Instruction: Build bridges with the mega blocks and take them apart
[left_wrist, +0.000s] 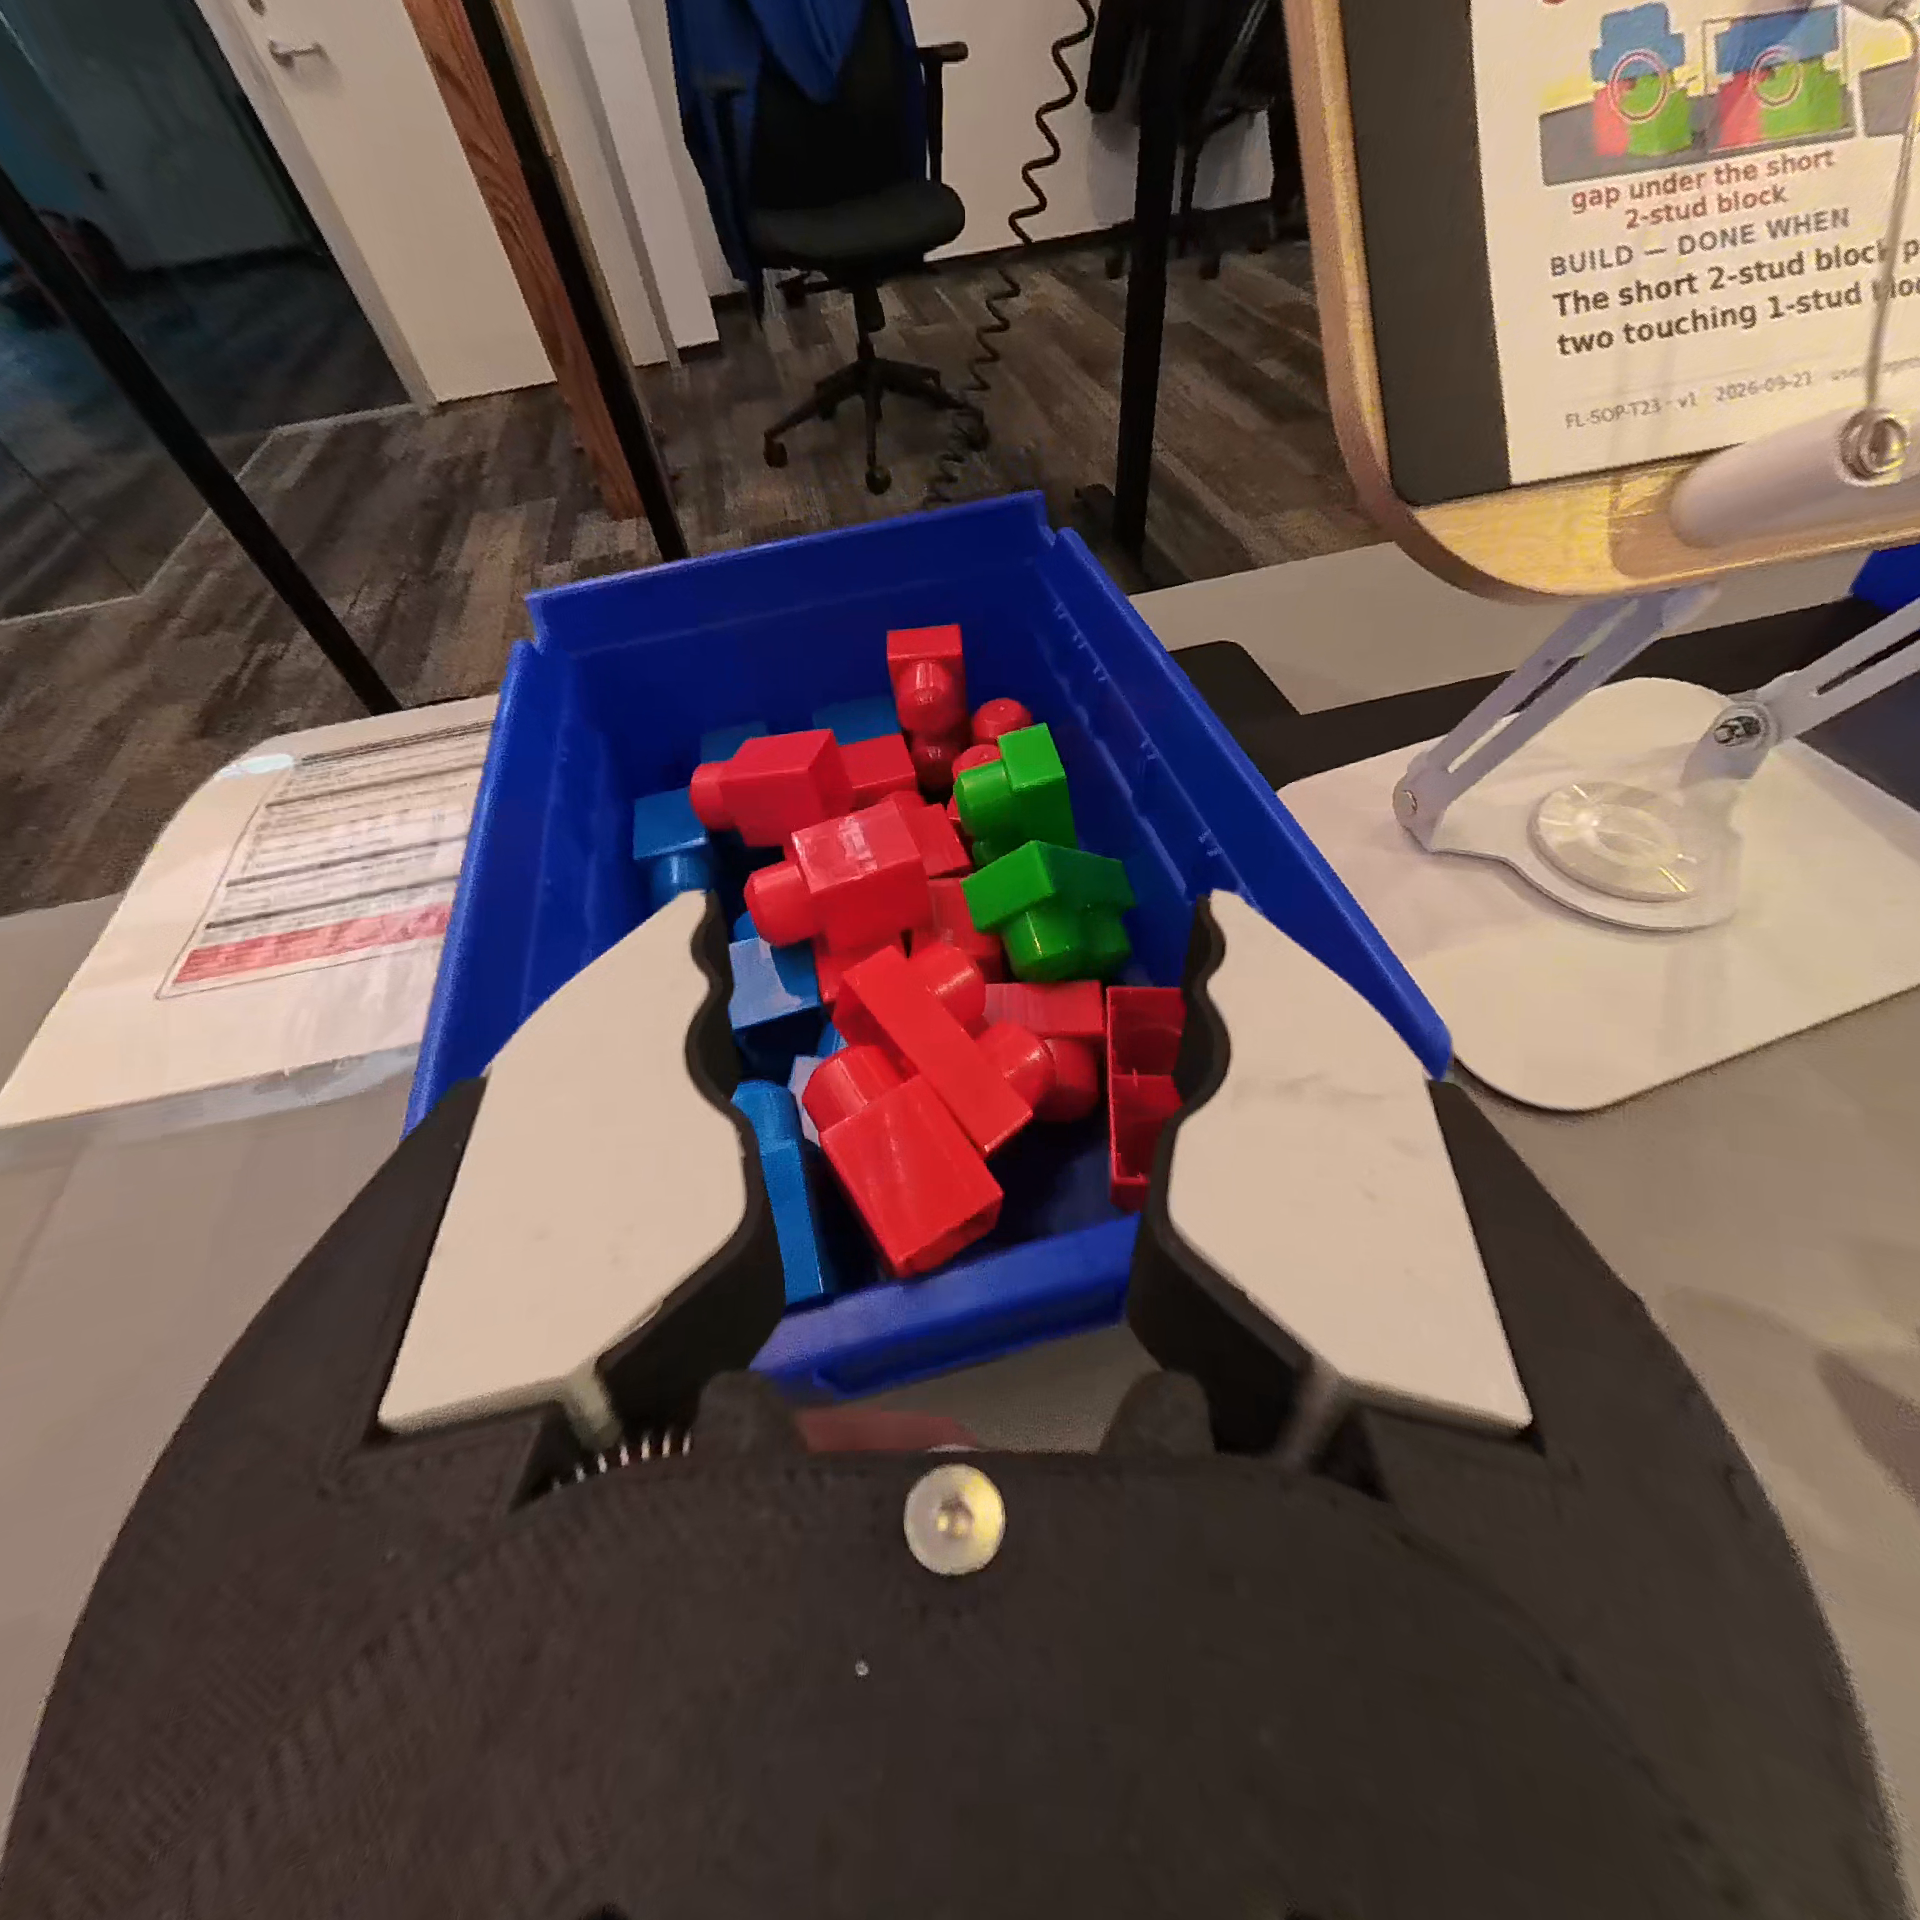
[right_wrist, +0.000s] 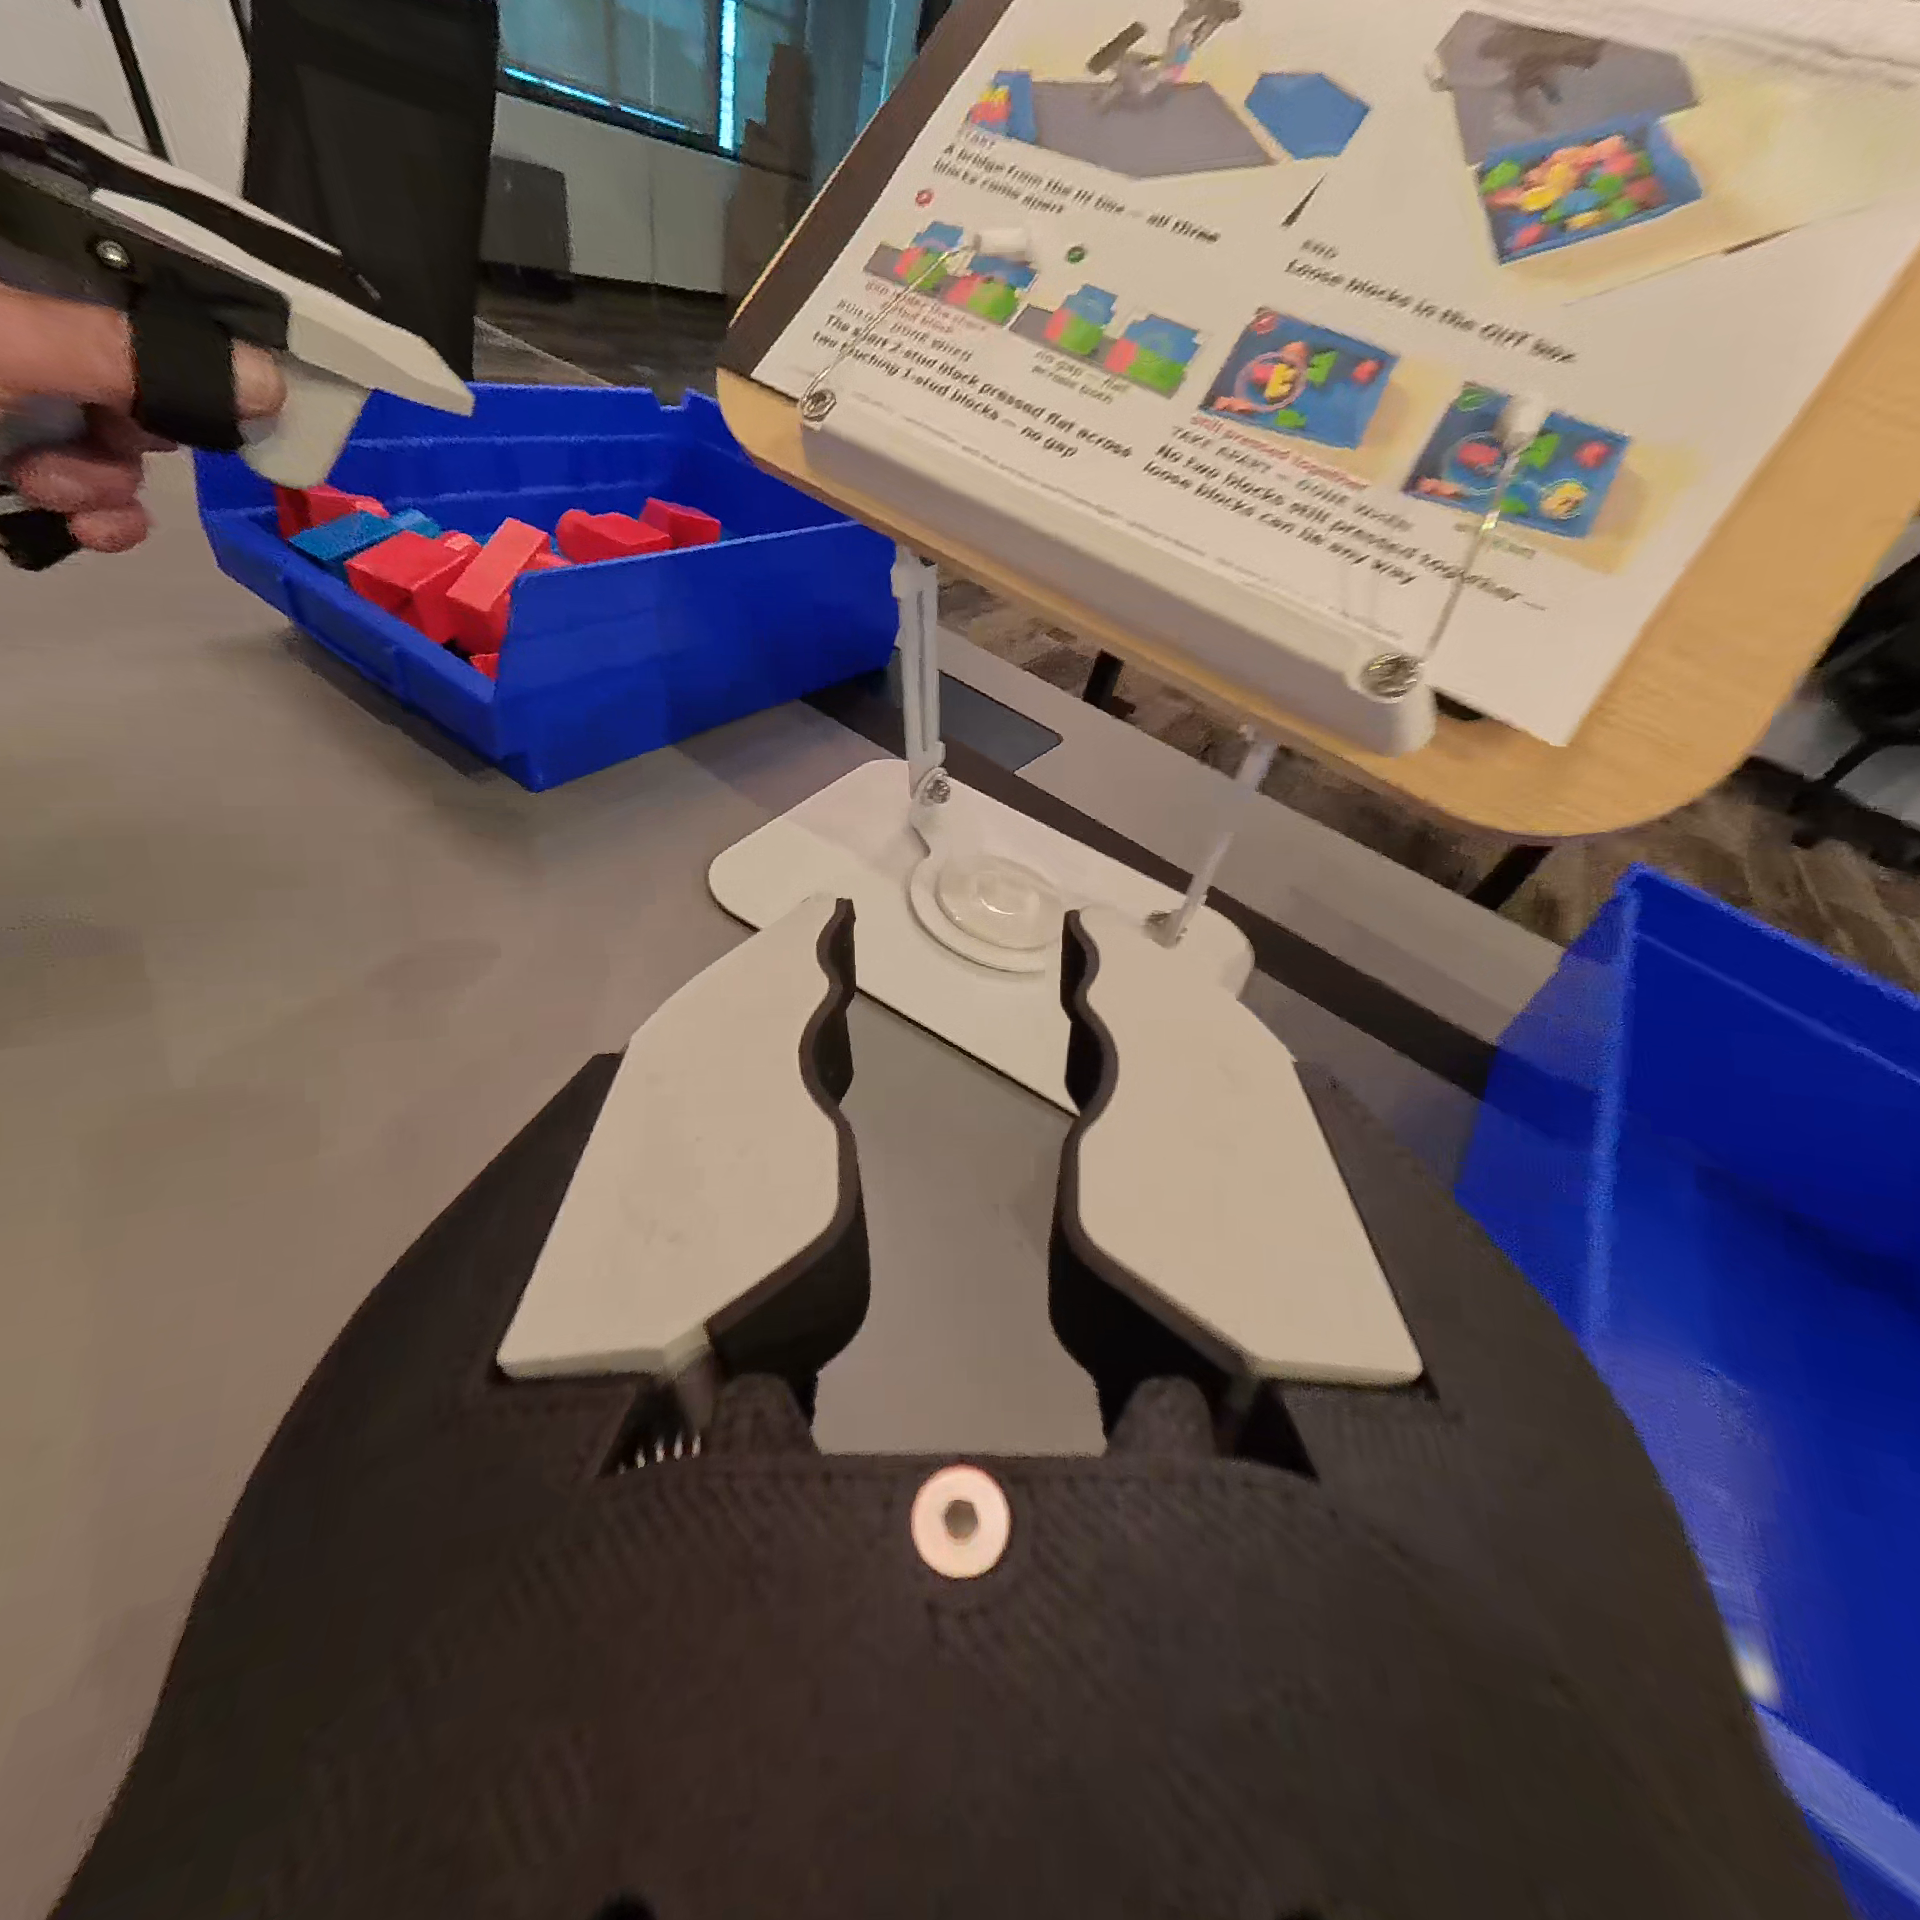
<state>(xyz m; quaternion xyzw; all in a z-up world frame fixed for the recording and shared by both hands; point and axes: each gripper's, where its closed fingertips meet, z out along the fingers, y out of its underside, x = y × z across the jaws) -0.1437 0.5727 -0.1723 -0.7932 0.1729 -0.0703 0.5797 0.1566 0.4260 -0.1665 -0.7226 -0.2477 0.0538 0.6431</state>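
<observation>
**A:** What are you getting on the left wrist view?

**B:** I'm holding the left gripper (left_wrist: 951, 914) over the near end of the blue bin (left_wrist: 582, 790), and its jaws are standing wide apart with nothing clamped. The mega blocks (left_wrist: 883, 935) are lying heaped in the bin, below and ahead of the jaws: mostly red ones between the two fingers, two green blocks (left_wrist: 1029, 862) just ahead of the right finger, and blue blocks (left_wrist: 769, 997) along the left finger. I'm not seeing either pad pressing on a block. A printed sheet (left_wrist: 312, 862) is lying on the surface to the left of the jaws, and the white base of a document stand (left_wrist: 1621, 935) is sitting to the right.

**A:** And the right wrist view?

**B:** I'm keeping the right gripper (right_wrist: 956, 935) above the grey surface (right_wrist: 312, 987), jaws partly apart and gripping nothing. The stand base (right_wrist: 831, 862) is lying just ahead of the fingertips, with its board of instruction sheets (right_wrist: 1247, 364) tilting overhead. The bin of blocks (right_wrist: 623, 644) is sitting well off to the front-left, with the left gripper (right_wrist: 332, 416) hanging over it in a hand (right_wrist: 62, 416). A second blue bin (right_wrist: 1714, 1195) is sitting close on the right.
</observation>
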